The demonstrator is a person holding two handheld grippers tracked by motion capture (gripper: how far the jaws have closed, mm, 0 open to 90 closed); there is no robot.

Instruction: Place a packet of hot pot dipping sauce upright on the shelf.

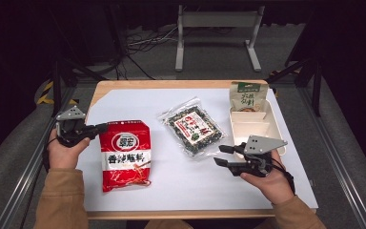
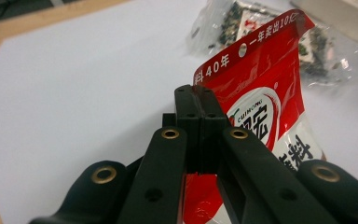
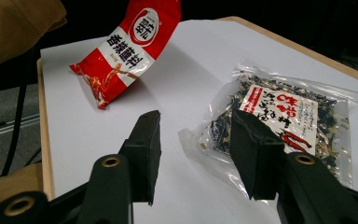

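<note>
A red snack bag with white lettering lies at the left of the white sheet. My left gripper is shut on its top left edge, and that end is raised off the sheet. In the left gripper view the black jaws meet on the red bag. A clear bag of dark dried bits with a red-and-white label lies at the centre. My right gripper stands open just beside its near right corner. In the right gripper view that corner of the clear bag lies under the gap of the right gripper, untouched.
A white divided tray sits at the right of the sheet, with a green-topped pouch at its far end. The wooden table's edge borders the white sheet. Past the table stand a grey frame and cables on the floor.
</note>
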